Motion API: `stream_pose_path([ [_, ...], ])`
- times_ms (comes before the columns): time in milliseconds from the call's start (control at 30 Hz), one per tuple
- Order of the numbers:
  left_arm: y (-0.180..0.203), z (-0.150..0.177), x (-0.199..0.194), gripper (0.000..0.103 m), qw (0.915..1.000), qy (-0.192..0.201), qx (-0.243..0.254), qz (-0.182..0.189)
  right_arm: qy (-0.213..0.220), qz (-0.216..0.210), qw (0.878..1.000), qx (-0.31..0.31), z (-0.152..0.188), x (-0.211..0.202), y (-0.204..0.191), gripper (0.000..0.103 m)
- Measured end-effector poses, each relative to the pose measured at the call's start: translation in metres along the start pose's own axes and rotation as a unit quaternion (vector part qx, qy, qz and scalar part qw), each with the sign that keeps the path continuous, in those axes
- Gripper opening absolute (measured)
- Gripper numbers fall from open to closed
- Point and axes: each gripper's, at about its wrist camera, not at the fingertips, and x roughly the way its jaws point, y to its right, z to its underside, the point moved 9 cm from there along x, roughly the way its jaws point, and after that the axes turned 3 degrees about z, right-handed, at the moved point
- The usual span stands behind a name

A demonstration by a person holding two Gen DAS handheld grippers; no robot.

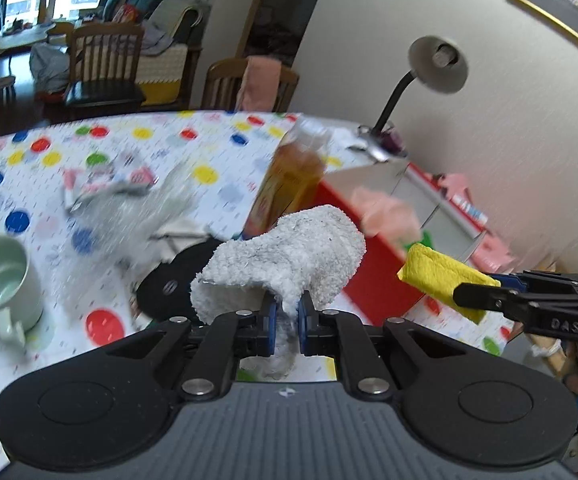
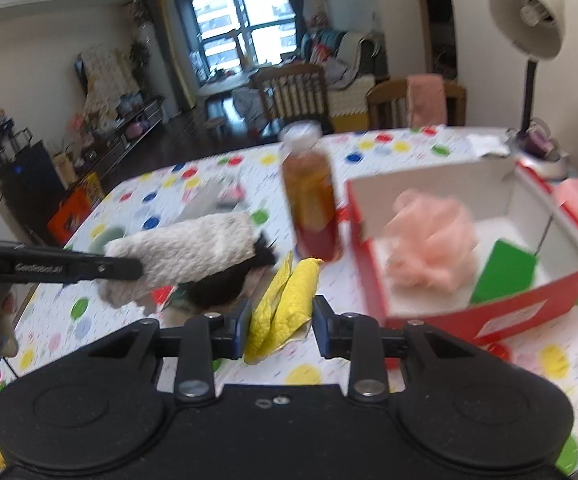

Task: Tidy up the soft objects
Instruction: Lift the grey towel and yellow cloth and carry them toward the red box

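White fluffy terry cloth point(image 1: 285, 256) is pinched tight in the fully closed left gripper point(image 1: 287, 316) and hangs above the polka-dot tablecloth point(image 1: 129, 140), while the right gripper point(image 2: 279, 326) clamps a folded yellow quilted cloth point(image 2: 285, 300) with its jaws partly apart around the fold. I judge both soft things are lifted for carrying to the red cardboard box point(image 2: 489, 316), where a pink mesh bath puff point(image 2: 429, 248) and a green flat sponge point(image 2: 501, 272) already lie. Next move needs passing around the amber bottle point(image 2: 313, 200) and releasing over the box.
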Motion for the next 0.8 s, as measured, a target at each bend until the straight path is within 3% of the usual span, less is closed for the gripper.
stream_pose_path([
  [433,0.093,-0.056,0.036,0.01,0.9959,0.004,0.072,0.055,0.049,0.068,0.996,0.032,-0.052,-0.014,0.106,0.031],
  [800,0.175,-0.058,0.102,0.01,0.9856,-0.044,0.143,0.08,0.049,0.097,0.993,0.044,-0.083,-0.005,0.191,0.031],
])
